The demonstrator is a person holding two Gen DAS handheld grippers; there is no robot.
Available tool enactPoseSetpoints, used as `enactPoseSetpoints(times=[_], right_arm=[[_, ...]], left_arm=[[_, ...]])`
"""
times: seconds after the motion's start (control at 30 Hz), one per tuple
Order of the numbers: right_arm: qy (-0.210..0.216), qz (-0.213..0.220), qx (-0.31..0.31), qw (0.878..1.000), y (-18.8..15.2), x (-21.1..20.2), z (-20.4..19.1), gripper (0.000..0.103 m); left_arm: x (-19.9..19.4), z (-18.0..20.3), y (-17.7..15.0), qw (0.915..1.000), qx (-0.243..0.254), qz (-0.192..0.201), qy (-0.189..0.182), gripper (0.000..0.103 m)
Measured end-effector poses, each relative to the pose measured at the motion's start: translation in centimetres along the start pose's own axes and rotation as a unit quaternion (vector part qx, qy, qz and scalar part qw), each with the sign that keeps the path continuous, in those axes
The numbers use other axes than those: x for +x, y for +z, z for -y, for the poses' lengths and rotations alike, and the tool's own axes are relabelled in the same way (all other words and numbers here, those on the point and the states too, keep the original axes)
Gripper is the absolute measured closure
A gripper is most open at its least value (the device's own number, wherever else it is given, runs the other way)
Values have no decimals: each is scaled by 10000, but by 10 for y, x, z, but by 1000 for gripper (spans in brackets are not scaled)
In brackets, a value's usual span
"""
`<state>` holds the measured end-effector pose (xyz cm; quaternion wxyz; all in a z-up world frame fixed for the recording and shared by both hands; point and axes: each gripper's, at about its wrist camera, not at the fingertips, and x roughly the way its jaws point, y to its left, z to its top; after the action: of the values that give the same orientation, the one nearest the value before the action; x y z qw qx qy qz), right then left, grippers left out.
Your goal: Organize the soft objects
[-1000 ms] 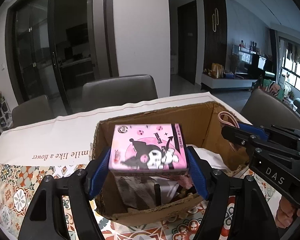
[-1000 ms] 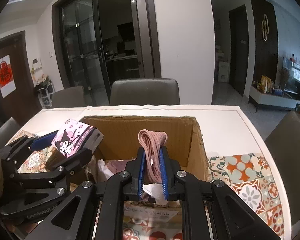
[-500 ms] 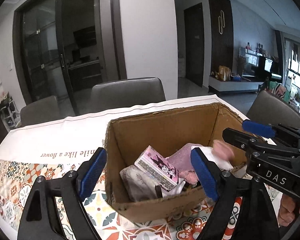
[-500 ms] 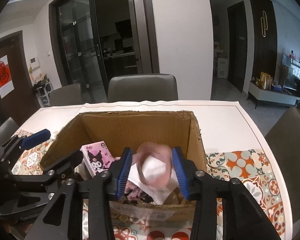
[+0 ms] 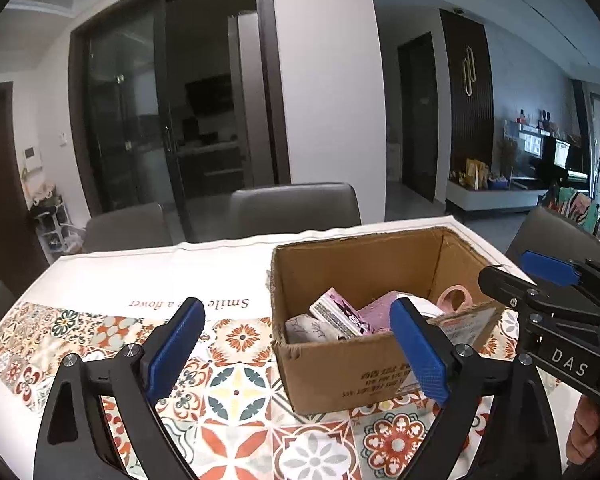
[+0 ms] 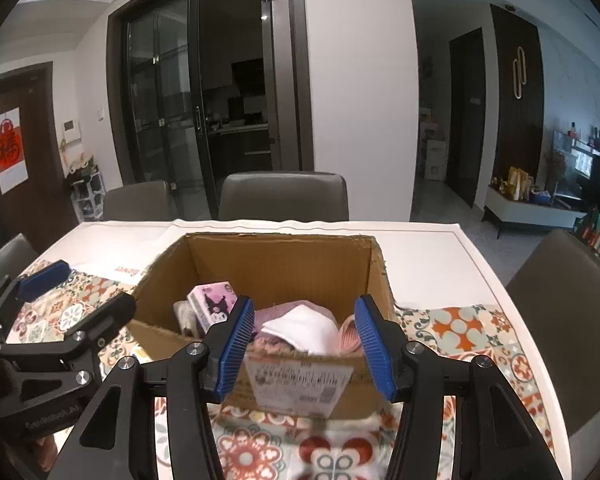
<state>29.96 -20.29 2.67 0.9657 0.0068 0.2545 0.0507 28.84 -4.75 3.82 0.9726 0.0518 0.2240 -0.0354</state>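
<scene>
While both tongs gape empty, the cardboard box [image 6: 268, 264] holds the soft goods.
Left gripper [image 5: 296, 344] and right gripper [image 6: 306, 332] hover near it; tissue pack [image 6: 214, 306] and pink band [image 5: 454, 298] lie inside, apparently sorted.

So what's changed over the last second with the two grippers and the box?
Left gripper released the pink tissue pack, right gripper released the pink hair band; both dropped into the cardboard box. Both grippers opened and backed away. Box unmoved.

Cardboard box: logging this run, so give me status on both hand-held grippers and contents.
Left hand-held gripper open, empty. Right hand-held gripper open, empty. Pink tissue pack and pink band inside cardboard box. Nothing blocking.
</scene>
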Motion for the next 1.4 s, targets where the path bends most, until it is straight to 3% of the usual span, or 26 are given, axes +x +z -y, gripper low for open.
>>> enactPoseSetpoints(times=[0.33,1.0,1.4], right_arm=[[-288,314,-62,9991,-16,-62,-11,39],[-522,559,-25,9971,-56,-160,-23,39],[-435,539,171,9975,-80,-193,-24,39]], left_arm=[[-58,-5,-9,9992,-98,312,236,3],[-144,-2,-45,9987,-163,473,69,1],[-180,3,-67,9985,-136,515,-90,1]])
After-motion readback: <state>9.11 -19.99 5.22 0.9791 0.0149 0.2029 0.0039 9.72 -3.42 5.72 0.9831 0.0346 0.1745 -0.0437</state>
